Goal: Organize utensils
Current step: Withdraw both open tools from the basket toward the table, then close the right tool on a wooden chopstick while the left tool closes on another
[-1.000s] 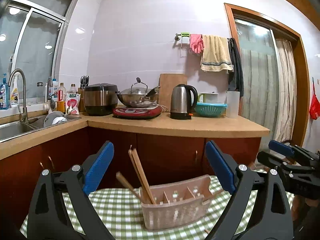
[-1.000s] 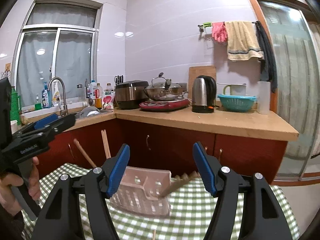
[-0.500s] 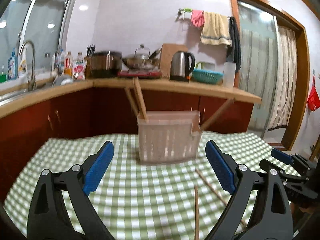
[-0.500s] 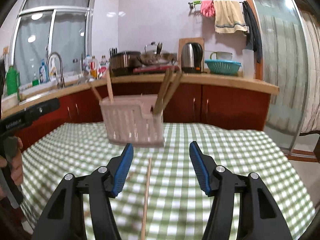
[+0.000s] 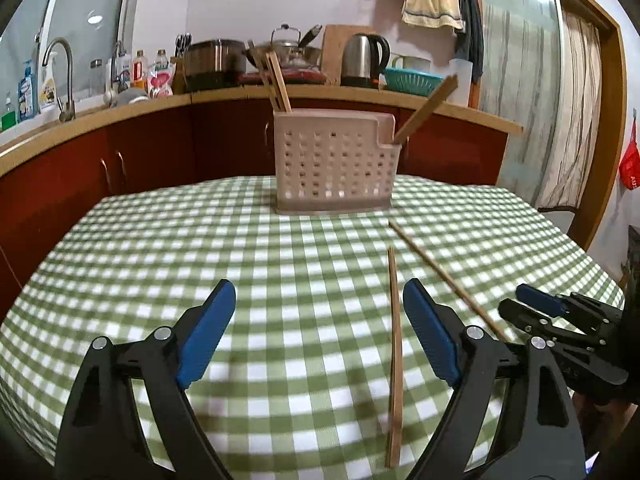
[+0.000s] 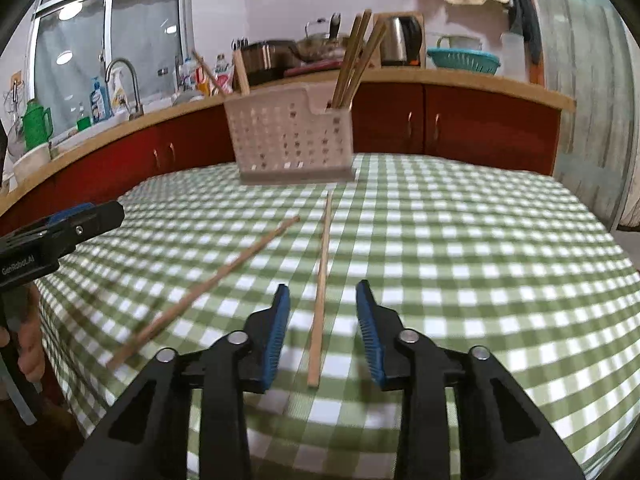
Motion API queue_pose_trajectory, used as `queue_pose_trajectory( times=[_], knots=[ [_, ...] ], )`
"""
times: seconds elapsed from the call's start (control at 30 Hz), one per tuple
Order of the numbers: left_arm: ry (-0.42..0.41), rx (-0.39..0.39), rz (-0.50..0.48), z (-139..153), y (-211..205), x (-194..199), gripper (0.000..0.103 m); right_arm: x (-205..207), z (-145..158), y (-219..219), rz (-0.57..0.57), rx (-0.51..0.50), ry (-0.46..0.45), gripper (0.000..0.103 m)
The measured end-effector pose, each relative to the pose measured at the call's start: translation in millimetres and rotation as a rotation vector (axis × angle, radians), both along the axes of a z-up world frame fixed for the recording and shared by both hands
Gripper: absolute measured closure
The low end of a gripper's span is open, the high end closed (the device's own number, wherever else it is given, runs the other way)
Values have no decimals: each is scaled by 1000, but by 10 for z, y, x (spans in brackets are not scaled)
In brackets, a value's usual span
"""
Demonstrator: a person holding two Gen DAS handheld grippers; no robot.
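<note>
A pinkish perforated utensil holder (image 5: 335, 164) stands upright near the far edge of the counter (image 5: 240, 280), which is covered in a green-and-white checked cloth. Chopsticks lean out of its compartments: a pair at its left end (image 5: 276, 80) and more in the lower, notched compartment at the right (image 5: 426, 110). How many stand in each cannot be counted, since they overlap and the right wrist view is blurred there.

Two loose chopsticks lie flat on the cloth in front of the holder. One chopstick (image 6: 322, 286) runs straight toward the right wrist camera and lies between the jaws of the right gripper (image 6: 323, 334). Those jaws are closing, but the blue pads (image 6: 276, 336) stand clear of the wood on both sides, so nothing is clamped yet. The other chopstick (image 5: 395, 344) lies between the left gripper's jaws, close to the right-hand pad; its near end is cut off by the picture's lower edge region and looks smeared. The left gripper (image 5: 316, 336) has its jaws wide apart and closing slightly, touching nothing.

In the right wrist view that second chopstick appears as a blurred diagonal. Part of a hand (image 6: 24, 344) on the left gripper's handle shows at the picture's left edge, mostly cut off.

The kitchen worktop behind, with a kettle (image 5: 365, 60), is out of focus.
</note>
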State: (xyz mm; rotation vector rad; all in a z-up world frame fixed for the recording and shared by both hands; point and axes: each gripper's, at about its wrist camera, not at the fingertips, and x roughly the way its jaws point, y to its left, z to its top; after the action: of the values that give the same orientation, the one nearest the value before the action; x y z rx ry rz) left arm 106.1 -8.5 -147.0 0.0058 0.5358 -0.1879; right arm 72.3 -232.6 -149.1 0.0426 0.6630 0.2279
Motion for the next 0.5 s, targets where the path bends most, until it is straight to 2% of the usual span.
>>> queue_pose_trajectory(
  times=[0.17, 0.3, 0.5],
  knots=[
    [37, 11, -14, -165, -59, -39, 25, 10, -173, 23, 7, -8, 66, 82],
    [74, 4, -34, -267, -98, -53, 26, -11, -177, 30, 7, -30, 69, 94],
    [108, 25, -74, -394, -188, -119, 33, -29, -168, 30, 5, -31, 67, 96]
  ],
)
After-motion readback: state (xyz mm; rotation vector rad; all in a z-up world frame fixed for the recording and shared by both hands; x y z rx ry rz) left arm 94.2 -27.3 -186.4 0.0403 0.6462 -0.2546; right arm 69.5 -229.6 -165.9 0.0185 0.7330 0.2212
